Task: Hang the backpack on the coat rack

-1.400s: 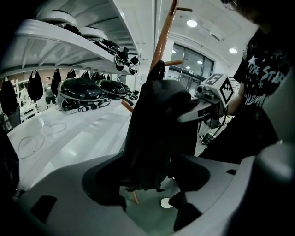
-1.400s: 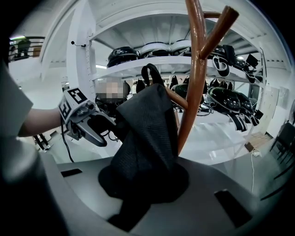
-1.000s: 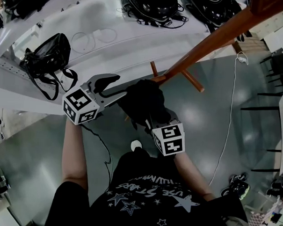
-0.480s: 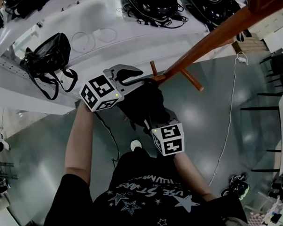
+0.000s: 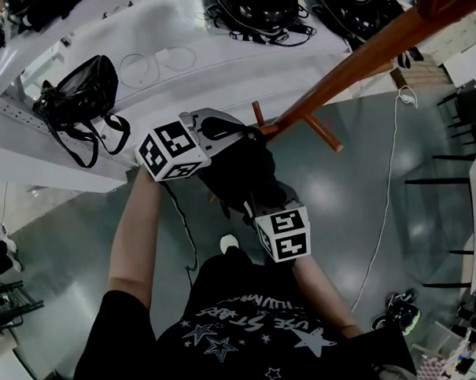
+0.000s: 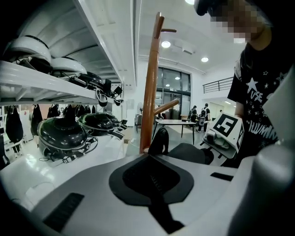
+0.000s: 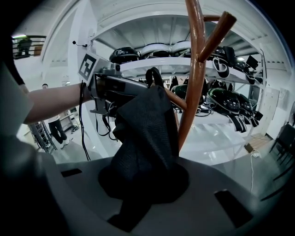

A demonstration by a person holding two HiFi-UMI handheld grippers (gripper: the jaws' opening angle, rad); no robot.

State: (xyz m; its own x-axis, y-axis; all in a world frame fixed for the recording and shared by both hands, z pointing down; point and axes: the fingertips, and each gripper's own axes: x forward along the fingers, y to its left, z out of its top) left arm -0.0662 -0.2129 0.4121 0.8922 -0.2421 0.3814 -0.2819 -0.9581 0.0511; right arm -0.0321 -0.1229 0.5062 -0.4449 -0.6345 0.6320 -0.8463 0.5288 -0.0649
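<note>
The black backpack [image 5: 239, 173] hangs between my two grippers beside the brown wooden coat rack [image 5: 362, 61]. My left gripper [image 5: 225, 132] is shut at the bag's top, and the carry loop [image 6: 159, 140] rises just past its tips. From the right gripper view, the left gripper [image 7: 133, 87] pinches the bag just below the loop [image 7: 154, 73]. My right gripper [image 7: 143, 184] is shut on the backpack's lower fabric [image 7: 145, 129]. A peg [image 5: 259, 114] sticks out of the pole close to the left jaws, and another peg [image 5: 323, 136] points right.
A white shelf [image 5: 149, 55] runs behind the rack with a black handbag [image 5: 81, 92] and several black helmets [image 5: 254, 9] on it. A white cable [image 5: 388, 184] trails over the grey floor and shoes [image 5: 402, 310] lie at the right.
The left gripper swung right to the backpack's top and its open jaws closed there. The right gripper and the bag's lower part stayed still.
</note>
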